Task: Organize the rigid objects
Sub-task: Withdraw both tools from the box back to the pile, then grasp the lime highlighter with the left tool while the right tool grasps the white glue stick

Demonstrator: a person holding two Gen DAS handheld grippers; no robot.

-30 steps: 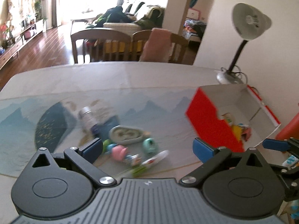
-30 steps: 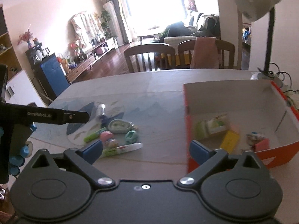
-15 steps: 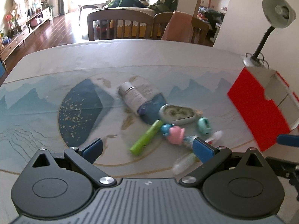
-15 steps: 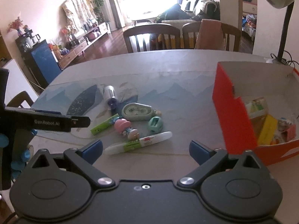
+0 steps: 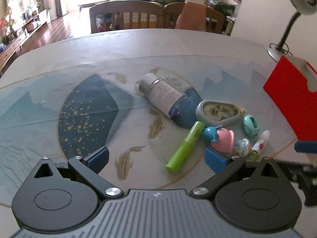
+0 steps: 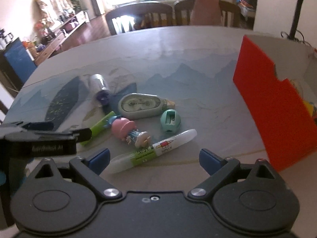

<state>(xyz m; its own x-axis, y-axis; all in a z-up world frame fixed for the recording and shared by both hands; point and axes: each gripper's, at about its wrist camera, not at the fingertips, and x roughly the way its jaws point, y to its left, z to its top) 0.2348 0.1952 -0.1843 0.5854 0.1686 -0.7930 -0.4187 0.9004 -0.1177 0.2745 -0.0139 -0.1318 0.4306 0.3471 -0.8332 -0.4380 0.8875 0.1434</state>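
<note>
— State of your grippers?

— My left gripper is spread wide, holding nothing, above the green tube. My right gripper is likewise spread, over the white pen.

— And the rest?

— Bottle, oval case and doll lie clustered on the mat (all touching or nearly so); the red box stands apart, rightward.
</note>
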